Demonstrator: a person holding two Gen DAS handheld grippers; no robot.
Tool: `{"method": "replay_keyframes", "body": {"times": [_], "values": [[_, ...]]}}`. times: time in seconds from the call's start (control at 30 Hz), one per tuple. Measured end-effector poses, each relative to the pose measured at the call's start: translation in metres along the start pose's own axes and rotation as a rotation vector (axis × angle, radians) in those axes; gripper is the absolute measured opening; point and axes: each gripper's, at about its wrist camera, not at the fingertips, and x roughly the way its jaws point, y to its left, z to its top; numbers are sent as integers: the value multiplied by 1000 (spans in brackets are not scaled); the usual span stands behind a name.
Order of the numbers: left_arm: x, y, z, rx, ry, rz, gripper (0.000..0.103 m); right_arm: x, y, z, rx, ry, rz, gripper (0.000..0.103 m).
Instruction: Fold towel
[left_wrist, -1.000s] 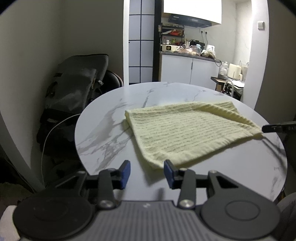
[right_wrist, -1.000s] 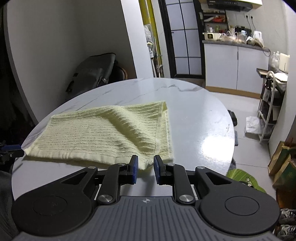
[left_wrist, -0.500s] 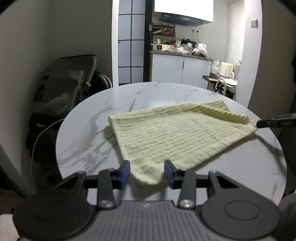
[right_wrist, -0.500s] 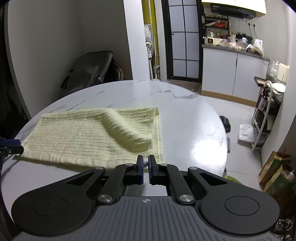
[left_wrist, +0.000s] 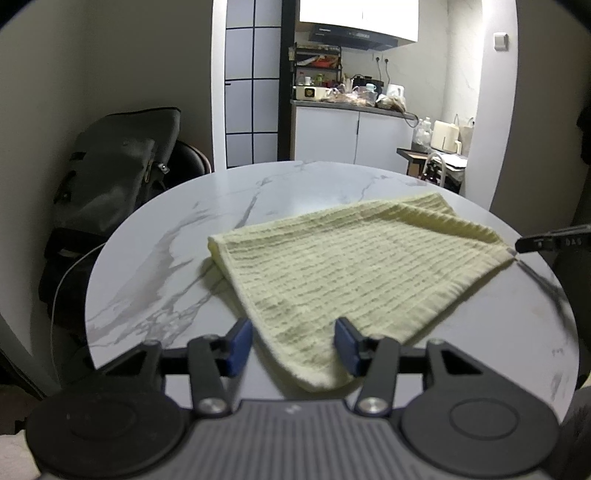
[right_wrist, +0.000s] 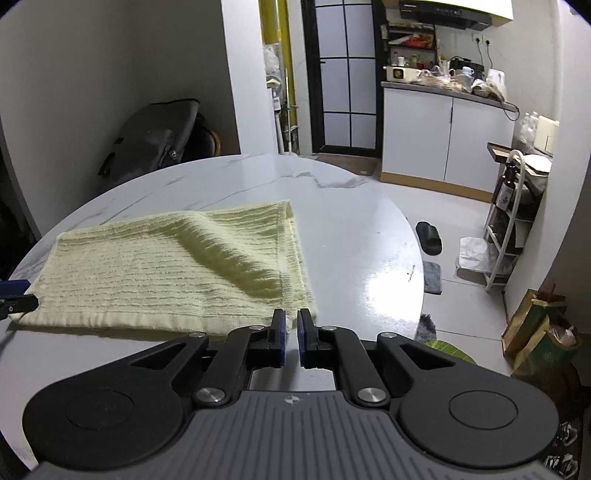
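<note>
My left gripper (left_wrist: 293, 343) is spread wide, its blue pads on either side of the near corner of the pale yellow towel (left_wrist: 343, 266), which pokes toward the lower middle of the left wrist frame without either pad pressing it. The towel lies across the round marble table (left_wrist: 166, 258), filling the centre of that frame, already doubled over with a second layer showing along its far right edge. At the right edge of the same frame, the tip of my right gripper (left_wrist: 532, 243) meets the towel's right corner. From the right wrist view, my right gripper (right_wrist: 290, 325) has its fingers drawn nearly together with the towel's (right_wrist: 166, 266) near corner pinched between them, and a ridge of cloth rises through the middle of the fabric. The table (right_wrist: 369, 240) gleams with a light patch to the right. A dark bag (left_wrist: 110, 184) sits at the left of the left wrist frame, and white kitchen cabinets (right_wrist: 443, 140) stand in the upper right of the right one.
</note>
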Motion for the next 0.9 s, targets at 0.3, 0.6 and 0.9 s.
{"method": "replay_keyframes", "body": {"times": [0.3,0.6,0.9], "values": [[-5,-3,-2,15,2,-10,45,-10,9,-8,-7,-2,-5,9],[-15,-16,-8,32,2,-44,43,-22,24,-19,-31,4,4,9],[-22,-32,-13,51,-5,-99,41,-43,41,-28,-52,9,7,9]]}}
